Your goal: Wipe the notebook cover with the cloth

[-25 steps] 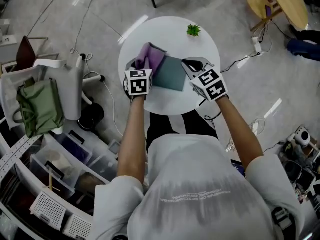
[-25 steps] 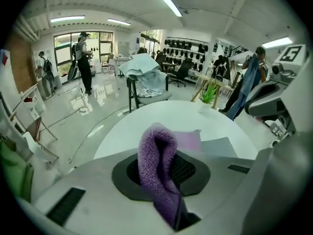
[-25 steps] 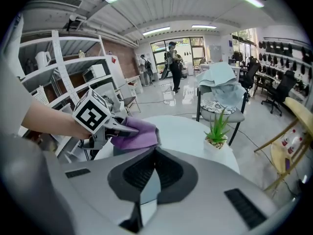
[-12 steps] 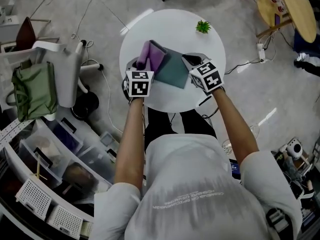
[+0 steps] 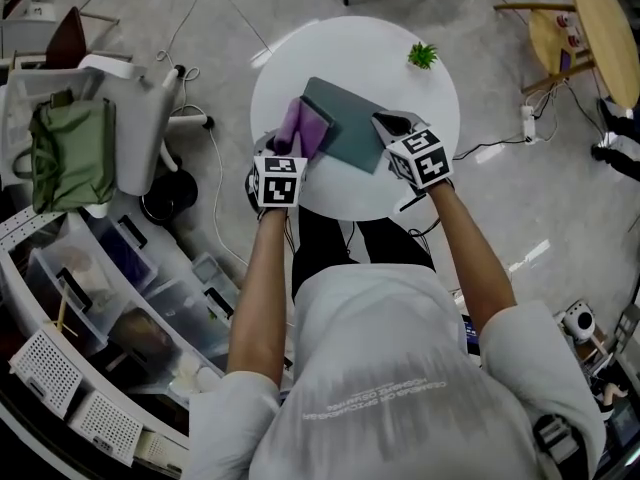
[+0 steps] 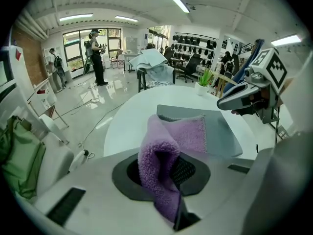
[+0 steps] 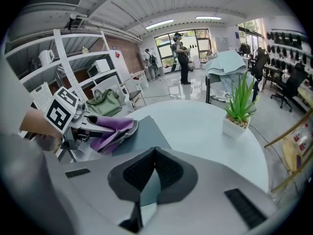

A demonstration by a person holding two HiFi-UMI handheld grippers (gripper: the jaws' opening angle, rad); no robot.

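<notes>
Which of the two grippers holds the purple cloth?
The left gripper: the purple cloth is pinched between its jaws and lies on the notebook. The right gripper grips the notebook's edge.

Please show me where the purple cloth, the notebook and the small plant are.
cloth [image 6: 157, 154], left gripper view, on the fold near the jaws.
notebook [image 5: 352, 126], head view, middle of its cover.
plant [image 7: 238, 109], right gripper view, on its green leaves.

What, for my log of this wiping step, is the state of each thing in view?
Cloth: pinched in the left tool, loose end lying on the notebook.
Notebook: closed, on the table, near edge gripped by the right tool.
Left tool: shut on the cloth.
Right tool: shut on the notebook's edge.
Plant: upright in its pot, untouched.
</notes>
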